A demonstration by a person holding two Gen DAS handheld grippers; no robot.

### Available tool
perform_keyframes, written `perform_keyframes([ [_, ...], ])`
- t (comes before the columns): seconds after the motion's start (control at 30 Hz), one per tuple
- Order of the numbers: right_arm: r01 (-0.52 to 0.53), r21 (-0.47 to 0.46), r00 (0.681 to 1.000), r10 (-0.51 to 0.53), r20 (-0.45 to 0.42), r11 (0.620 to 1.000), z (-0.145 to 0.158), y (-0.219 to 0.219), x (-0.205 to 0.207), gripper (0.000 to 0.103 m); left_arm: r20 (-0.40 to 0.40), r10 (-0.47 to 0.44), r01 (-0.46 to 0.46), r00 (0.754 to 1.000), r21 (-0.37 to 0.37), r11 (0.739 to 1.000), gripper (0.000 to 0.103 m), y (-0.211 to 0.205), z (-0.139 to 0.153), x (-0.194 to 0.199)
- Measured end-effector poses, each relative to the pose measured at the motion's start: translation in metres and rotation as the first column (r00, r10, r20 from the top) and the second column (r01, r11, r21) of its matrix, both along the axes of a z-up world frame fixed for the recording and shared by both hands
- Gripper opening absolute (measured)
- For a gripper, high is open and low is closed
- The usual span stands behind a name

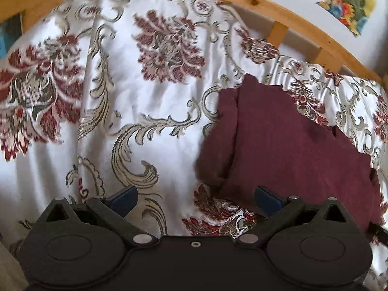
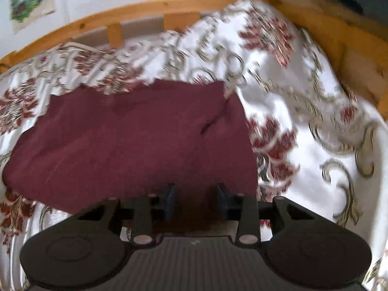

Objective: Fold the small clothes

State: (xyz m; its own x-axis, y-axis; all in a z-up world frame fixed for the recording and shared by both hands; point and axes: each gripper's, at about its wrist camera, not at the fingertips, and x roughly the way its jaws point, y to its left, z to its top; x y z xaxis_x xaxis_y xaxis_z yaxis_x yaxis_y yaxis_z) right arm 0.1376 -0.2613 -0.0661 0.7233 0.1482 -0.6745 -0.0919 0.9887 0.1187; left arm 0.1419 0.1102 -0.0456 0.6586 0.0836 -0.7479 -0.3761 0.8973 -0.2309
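Below me, my left gripper hung with its jaws wide apart, holding nothing, over the floral bedspread; the maroon garment lay just beside my right-hand pad. My right gripper had its 2 jaws partly closed, the garment's near edge between them; whether the pads pinched it I could not tell.

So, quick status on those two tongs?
Left tongs wide open over bedspread. Right tongs part-closed, maroon garment between pads, grip unclear. Nothing blocking.
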Motion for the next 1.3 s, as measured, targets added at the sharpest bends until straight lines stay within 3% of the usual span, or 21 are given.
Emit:
perform_keyframes([
  [0.13,0.051,0.118,0.998,-0.049,-0.027,0.992,-0.007,-0.013,0.004,0.05,-0.031,0.009,-0.01,0.999,-0.037,0.999,0.102,0.004,-0.006,0.003],
  [0.2,0.044,0.138,0.999,-0.04,-0.034,0.989,-0.009,-0.015,0.004,0.04,-0.037,0.011,-0.012,0.999,-0.045,0.999,0.102,0.004,-0.007,0.004],
  [0.23,0.038,0.141,0.999,-0.034,-0.031,0.989,-0.009,-0.015,0.003,0.02,-0.039,0.009,-0.011,0.999,-0.044,0.999,0.102,0.004,-0.008,0.004],
  [0.27,0.033,0.14,0.999,-0.03,-0.025,0.99,-0.008,-0.015,0.002,0.011,-0.04,0.007,-0.009,0.999,-0.043,0.999,0.102,0.004,-0.008,0.005],
  [0.3,0.037,0.126,0.999,-0.035,-0.016,0.991,-0.007,-0.013,0.0,0.009,-0.04,0.003,-0.005,0.999,-0.041,0.999,0.102,0.003,-0.008,0.005],
  [0.5,0.125,0.104,0.992,-0.124,-0.022,0.987,0.0,-0.012,-0.02,0.007,-0.045,0.003,-0.004,0.999,-0.026,1.0,0.102,0.001,-0.009,0.005],
  [0.8,0.136,0.07,0.989,-0.132,-0.06,0.988,-0.004,-0.005,-0.019,0.01,-0.074,-0.02,0.019,0.997,-0.011,1.0,0.102,-0.002,-0.014,0.011],
  [0.9,0.14,0.055,0.99,-0.139,-0.024,0.989,-0.001,-0.004,-0.023,0.023,-0.064,-0.026,0.025,0.998,-0.022,0.999,0.102,-0.002,-0.014,0.01],
  [1.17,0.119,0.03,0.982,-0.122,0.142,0.992,0.015,0.009,-0.034,0.079,-0.025,-0.061,0.059,0.998,-0.054,0.997,0.102,-0.002,-0.012,0.019],
  [1.3,0.047,0.0,0.971,-0.046,0.236,0.999,0.019,0.029,-0.035,0.095,-0.042,-0.139,0.141,0.989,0.043,0.989,0.102,-0.01,0.0,0.039],
])
